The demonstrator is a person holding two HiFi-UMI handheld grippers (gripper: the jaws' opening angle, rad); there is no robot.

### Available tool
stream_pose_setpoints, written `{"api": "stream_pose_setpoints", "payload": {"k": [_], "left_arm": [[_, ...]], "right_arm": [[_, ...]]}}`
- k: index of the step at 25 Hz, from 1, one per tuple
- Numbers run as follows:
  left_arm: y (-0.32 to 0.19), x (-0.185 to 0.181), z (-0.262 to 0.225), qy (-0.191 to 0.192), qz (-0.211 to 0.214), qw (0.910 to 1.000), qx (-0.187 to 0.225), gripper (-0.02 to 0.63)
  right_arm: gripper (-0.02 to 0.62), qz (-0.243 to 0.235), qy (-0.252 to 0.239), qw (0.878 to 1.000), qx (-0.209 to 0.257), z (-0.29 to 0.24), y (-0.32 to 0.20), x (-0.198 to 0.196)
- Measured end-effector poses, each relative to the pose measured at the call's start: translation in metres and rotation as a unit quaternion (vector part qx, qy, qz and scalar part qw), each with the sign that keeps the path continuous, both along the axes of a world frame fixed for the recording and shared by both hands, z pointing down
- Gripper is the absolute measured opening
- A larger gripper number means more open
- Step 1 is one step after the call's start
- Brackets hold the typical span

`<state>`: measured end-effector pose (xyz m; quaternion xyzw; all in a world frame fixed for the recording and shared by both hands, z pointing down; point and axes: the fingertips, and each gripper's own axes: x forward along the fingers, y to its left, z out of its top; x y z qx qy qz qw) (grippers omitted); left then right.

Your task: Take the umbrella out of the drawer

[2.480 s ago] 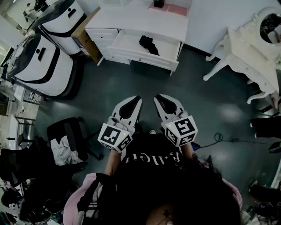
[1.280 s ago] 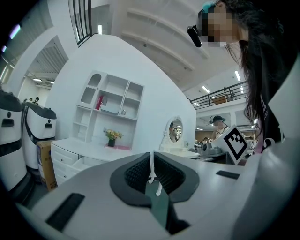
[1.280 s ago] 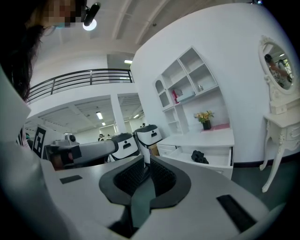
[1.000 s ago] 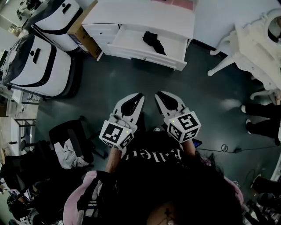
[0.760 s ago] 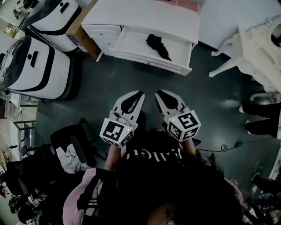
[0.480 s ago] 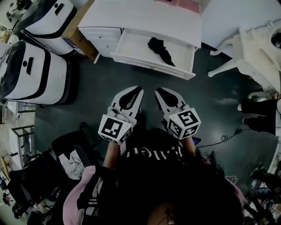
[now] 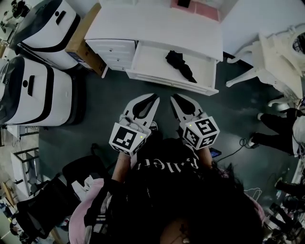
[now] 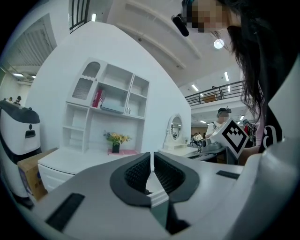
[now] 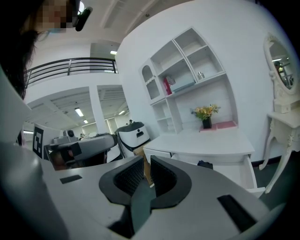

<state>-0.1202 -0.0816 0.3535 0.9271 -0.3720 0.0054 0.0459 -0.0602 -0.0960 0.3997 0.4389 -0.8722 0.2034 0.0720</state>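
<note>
A folded black umbrella [image 7: 180, 64] lies in the open white drawer [image 7: 147, 62] of the desk, toward the drawer's right half. The right gripper view also catches the umbrella [image 9: 205, 165] inside the drawer [image 9: 236, 174]. My left gripper [image 7: 155, 98] and right gripper [image 7: 173, 98] are side by side over the dark floor, short of the drawer's front edge and pointing at it. Both are shut with nothing between the jaws. In the left gripper view, the left gripper [image 8: 152, 161] hides the drawer behind its own jaws. The right gripper [image 9: 146, 167] points slightly downward.
The white desk [image 7: 157, 24] carries a pink mat [image 7: 202, 8] at the back. A cardboard box [image 7: 82, 40] and two white-and-black machines [image 7: 35, 88] stand left. An ornate white dressing table [image 7: 279, 57], a person's legs [image 7: 279, 131] and a floor cable [image 7: 234, 148] are right.
The desk and open drawer have come closer in the head view as both grippers advanced toward them together. The jaws have stayed shut and empty.
</note>
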Motion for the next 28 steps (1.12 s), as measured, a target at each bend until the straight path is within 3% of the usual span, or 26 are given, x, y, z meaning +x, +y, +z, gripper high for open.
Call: {"api": "stream_pose_setpoints", "payload": {"k": [5,14,28], "left_arm": [[-0.018,-0.01,0.012,-0.018,0.02,0.9996,-0.013,0.02],[-0.05,-0.004,0.024,-0.009,0.036,0.999,-0.025,0.02],[-0.129,0.007,0.04,-0.028,-0.003,0.9983,-0.05,0.02]], "right_arm": [[0.067,0.014,0.005,1.0,-0.007,0.007,-0.017,-0.009],[0.067,0.038,0.018,0.999,-0.026,0.02,-0.046,0.003],[0.067,0.034,0.034,0.997,-0.058,0.06,-0.146,0.049]]}}
